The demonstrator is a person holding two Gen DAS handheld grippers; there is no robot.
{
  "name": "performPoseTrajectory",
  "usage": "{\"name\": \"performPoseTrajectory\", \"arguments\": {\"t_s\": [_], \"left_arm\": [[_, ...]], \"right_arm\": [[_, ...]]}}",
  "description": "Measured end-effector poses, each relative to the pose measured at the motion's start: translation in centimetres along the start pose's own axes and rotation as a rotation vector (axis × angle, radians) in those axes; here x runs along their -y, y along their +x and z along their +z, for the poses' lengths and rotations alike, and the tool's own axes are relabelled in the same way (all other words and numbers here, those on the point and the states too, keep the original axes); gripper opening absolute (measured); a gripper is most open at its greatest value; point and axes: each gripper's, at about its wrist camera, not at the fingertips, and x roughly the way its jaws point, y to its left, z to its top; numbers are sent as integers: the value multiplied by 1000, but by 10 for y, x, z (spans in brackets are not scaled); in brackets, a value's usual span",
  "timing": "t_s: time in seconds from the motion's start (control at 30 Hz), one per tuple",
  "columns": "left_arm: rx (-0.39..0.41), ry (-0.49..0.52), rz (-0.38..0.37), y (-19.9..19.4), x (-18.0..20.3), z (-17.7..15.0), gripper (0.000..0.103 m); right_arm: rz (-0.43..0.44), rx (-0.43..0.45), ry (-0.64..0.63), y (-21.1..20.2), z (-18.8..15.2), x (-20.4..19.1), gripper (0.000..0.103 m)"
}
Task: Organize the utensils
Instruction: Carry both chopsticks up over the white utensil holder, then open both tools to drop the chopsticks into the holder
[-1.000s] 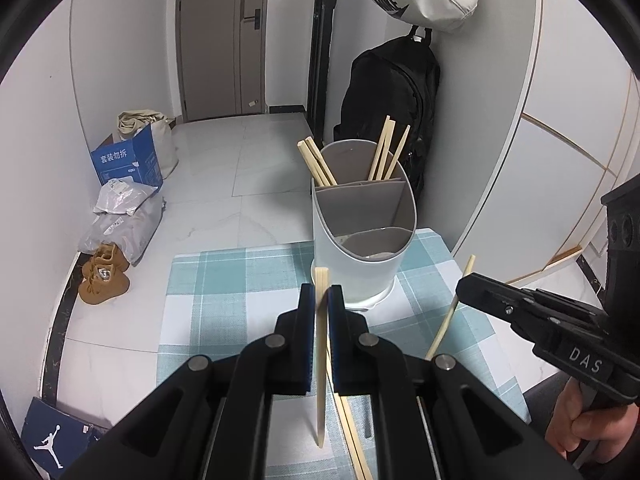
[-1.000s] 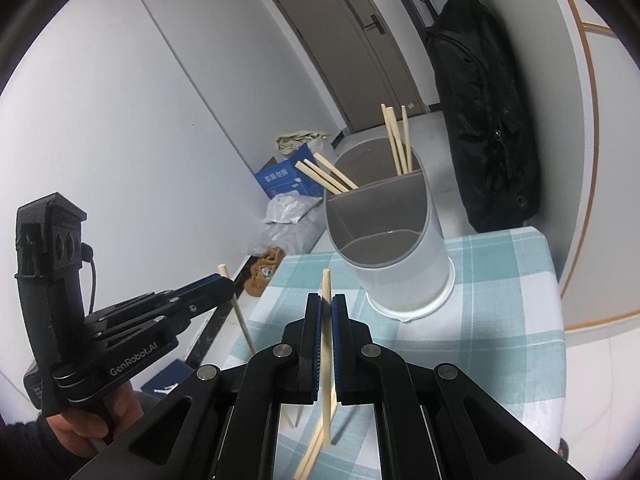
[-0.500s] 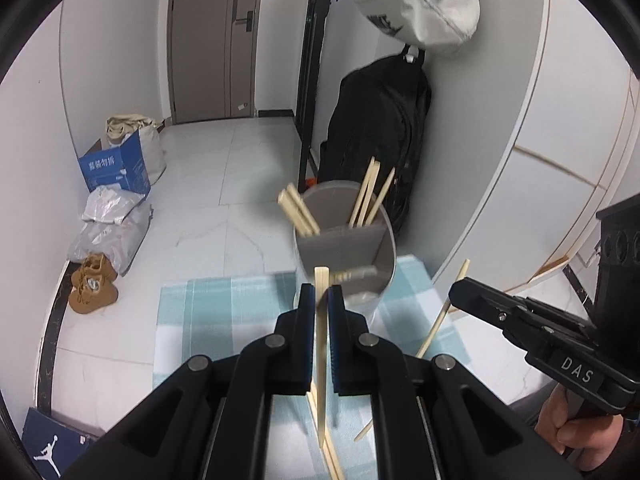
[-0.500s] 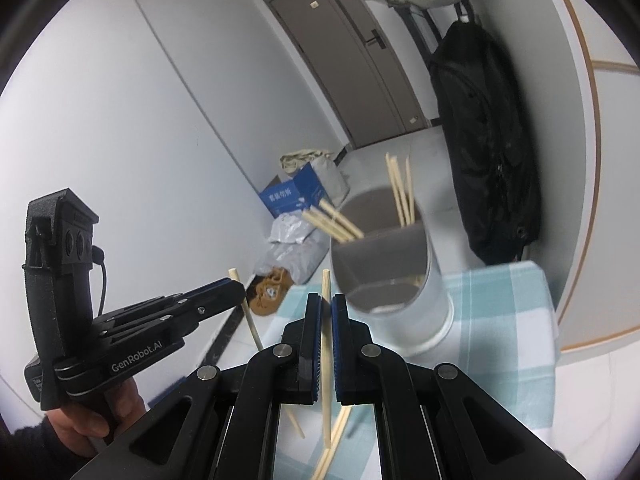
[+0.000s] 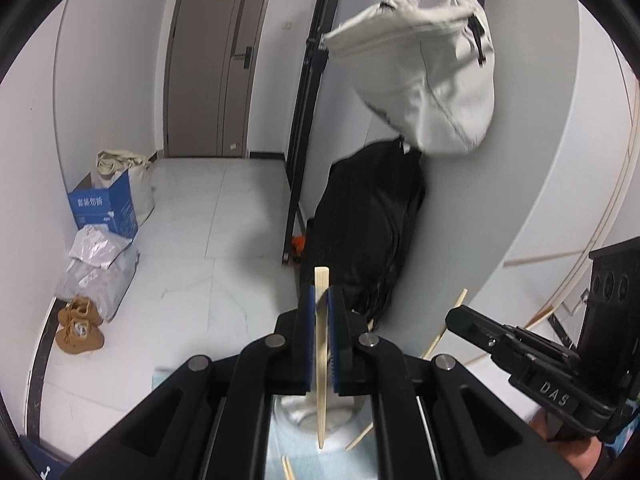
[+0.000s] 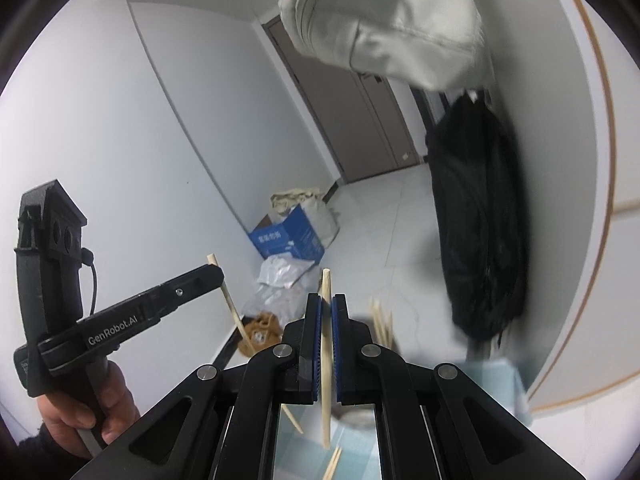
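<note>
Left hand-held gripper point(image 5: 320, 312) clamped on a chopstick point(image 5: 321, 360), long axis near vertical, blunt end up. Right hand-held gripper point(image 6: 326, 320) grips a second chopstick point(image 6: 326, 360), likewise upright.

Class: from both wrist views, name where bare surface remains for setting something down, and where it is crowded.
Free: the tiled floor between the blue box, brown shoes and the black backpack. Crowded: the checked cloth, where the utensil holder stands and loose chopsticks lie.
</note>
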Motion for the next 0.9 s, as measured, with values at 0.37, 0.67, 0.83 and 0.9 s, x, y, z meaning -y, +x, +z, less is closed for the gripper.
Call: {"name": "performPoseTrajectory", "arguments": {"t_s": [0.37, 0.67, 0.83, 0.9], "left_arm": [[69, -21, 16, 33, -12, 20, 2], [99, -136, 1, 66, -42, 10, 2], [111, -123, -32, 70, -44, -1, 2], [105, -90, -28, 72, -41, -4, 2]], "right_arm": [[-39, 60, -66, 32, 56, -1, 4], [-83, 43, -87, 76, 54, 13, 4], [-73, 17, -103, 93, 39, 18, 4], [-69, 6, -105, 98, 33, 20, 4]]}}
